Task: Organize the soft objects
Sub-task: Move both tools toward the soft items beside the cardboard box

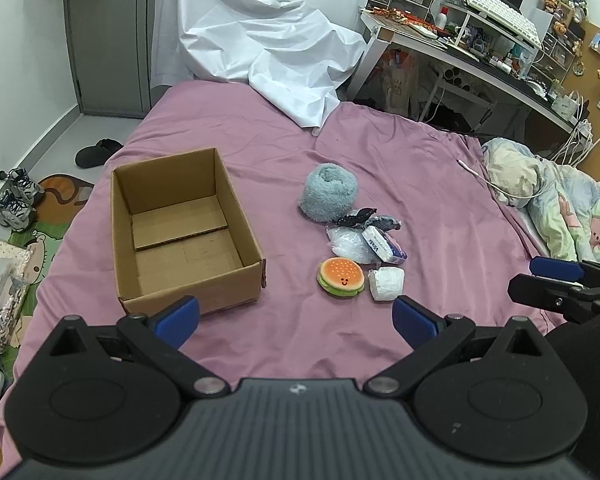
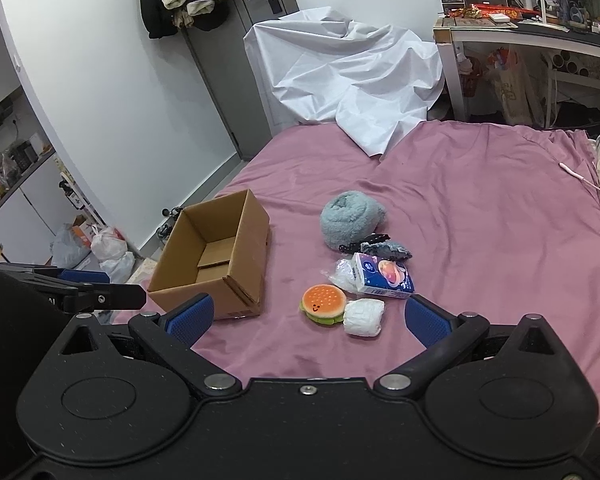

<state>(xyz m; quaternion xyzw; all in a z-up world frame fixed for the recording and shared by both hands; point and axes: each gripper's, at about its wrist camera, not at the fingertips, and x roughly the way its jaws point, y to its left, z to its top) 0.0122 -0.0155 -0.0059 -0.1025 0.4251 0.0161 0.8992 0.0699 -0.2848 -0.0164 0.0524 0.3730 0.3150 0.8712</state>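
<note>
Both tongs spread wide, empty: left gripper (image 1: 296, 318) and right gripper (image 2: 308, 320) hover above the near edge of the pink bedsheet (image 1: 400, 160). Cardboard box (image 1: 180, 232) sits left, empty. Right of it, apart: burger plush (image 1: 341, 278) touching white roll (image 1: 387, 283), tissue pack (image 2: 382, 276), blue fuzzy bundle (image 1: 327, 192) farther.

Black grippers (image 1: 296, 320), blue ribbed pads (image 2: 426, 322), silver pivot screws.

Matt cardboard box (image 1: 188, 232); fluffy blue towel (image 1: 329, 192); smooth purple sheet (image 1: 400, 160).
</note>
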